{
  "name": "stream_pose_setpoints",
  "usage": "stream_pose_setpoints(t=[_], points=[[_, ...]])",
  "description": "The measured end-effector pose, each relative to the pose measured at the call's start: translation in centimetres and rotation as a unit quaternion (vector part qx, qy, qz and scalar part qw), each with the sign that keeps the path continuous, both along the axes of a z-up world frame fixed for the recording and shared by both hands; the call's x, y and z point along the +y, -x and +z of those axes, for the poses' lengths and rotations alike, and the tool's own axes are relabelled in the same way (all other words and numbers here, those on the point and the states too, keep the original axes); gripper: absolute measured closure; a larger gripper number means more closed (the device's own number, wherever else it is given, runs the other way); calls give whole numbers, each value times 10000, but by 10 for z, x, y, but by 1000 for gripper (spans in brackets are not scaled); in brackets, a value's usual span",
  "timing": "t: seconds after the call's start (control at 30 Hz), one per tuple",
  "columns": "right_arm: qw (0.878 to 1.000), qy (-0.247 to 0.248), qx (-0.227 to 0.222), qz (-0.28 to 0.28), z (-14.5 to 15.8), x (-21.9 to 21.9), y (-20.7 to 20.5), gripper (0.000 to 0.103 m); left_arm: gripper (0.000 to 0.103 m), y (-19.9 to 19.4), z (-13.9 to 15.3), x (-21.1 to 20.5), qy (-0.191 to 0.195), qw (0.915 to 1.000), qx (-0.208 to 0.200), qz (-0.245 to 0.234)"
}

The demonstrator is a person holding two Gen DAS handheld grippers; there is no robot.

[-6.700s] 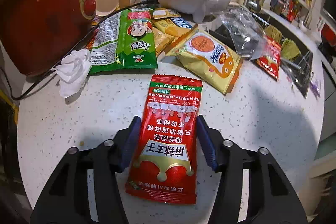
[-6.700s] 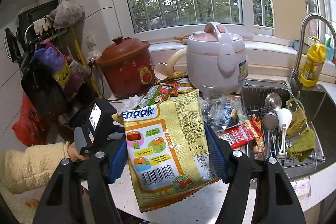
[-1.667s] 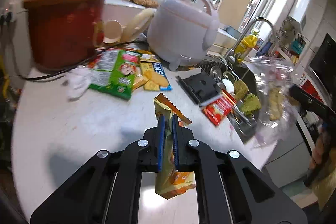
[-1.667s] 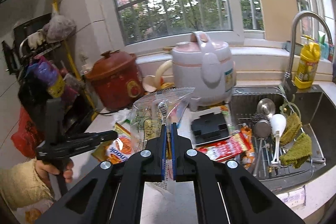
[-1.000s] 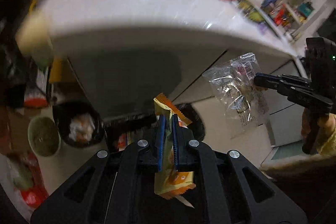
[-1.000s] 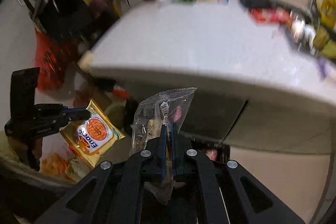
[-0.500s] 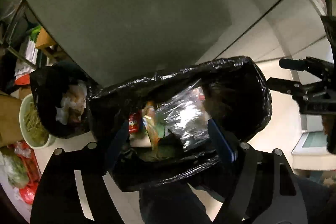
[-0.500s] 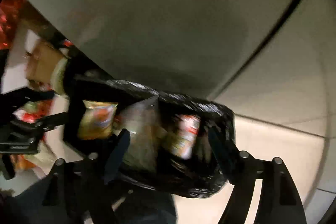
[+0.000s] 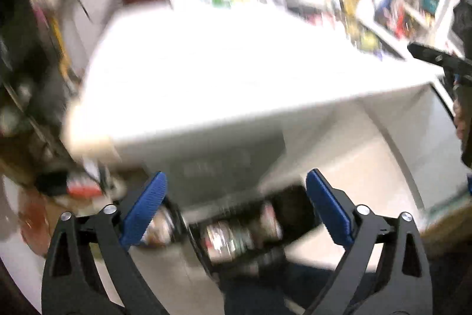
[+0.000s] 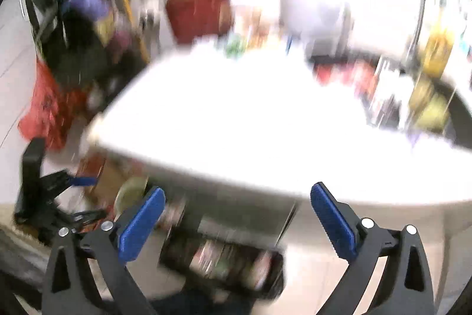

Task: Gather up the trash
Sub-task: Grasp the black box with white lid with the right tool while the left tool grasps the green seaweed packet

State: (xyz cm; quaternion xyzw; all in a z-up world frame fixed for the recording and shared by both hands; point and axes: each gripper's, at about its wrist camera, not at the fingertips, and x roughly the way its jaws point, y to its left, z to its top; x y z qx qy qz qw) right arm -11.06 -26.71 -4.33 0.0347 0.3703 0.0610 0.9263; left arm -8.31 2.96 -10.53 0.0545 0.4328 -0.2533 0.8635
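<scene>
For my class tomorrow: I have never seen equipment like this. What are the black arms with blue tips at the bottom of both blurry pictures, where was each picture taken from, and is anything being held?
There is no robot here. A person holds a hand-held two-finger gripper in each hand, and a small wide-angle camera on each one looks forward along its fingers. One picture comes from the left gripper, the other from the right gripper.

The blue parts are the ribbed finger pads. On both grippers they stand wide apart with nothing between them, so neither holds anything.

Both cameras were moving, hence the blur. Ahead is a white kitchen countertop with a dark red pot and blurred colourful items near its far edge; I cannot identify those. Below, on the floor, sits a bin lined with a black plastic bag, with blurred wrappers inside.
</scene>
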Motion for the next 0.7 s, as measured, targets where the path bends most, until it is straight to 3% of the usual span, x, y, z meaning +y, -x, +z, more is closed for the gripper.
stream_pose_setpoints(t=[0.1, 0.2, 0.3, 0.43, 0.7], points=[[9986, 76, -436, -295, 20, -27, -47, 5, 9, -30, 36, -7, 132, 9973, -609, 381], [9973, 199, -253, -655, 9, -55, -123, 5, 9, -53, 56, -18, 207, 9941, -832, 670], [9961, 545, 39, -698, -8, -66, -189, 5, 9, -63, 60, -20, 422, 9928, -790, 796], [9941, 652, 615, -614, -33, -78, -254, 5, 9, -63, 57, -17, 321, 9925, -711, 942], [9825, 1436, 1098, -456, -73, -77, -308, 5, 9, -69, 44, 12, 150, 9898, -493, 1326]])
